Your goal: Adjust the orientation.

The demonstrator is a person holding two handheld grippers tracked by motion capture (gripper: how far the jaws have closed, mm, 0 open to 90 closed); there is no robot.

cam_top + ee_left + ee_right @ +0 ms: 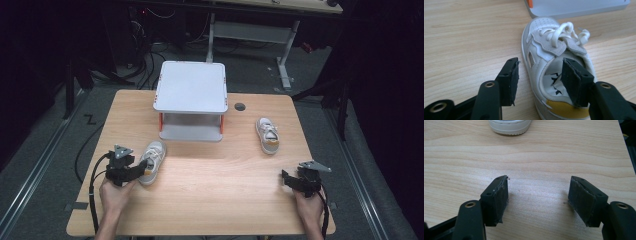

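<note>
A: Lower left of the high view: left gripper [141, 167] at the heel of a white sneaker [152, 161]. Grip?

B: Not clenched. One jaw inside the collar, one outside; the outer pad [514, 82] stands clear of the sneaker's side.

A: Centre?

B: White two-tier stand [191, 87], upper middle of the surface [210, 185]. Second sneaker [267, 135] right of it.

A: Lower right?

B: Right gripper [286, 179], jaws released over bare wood.
</note>
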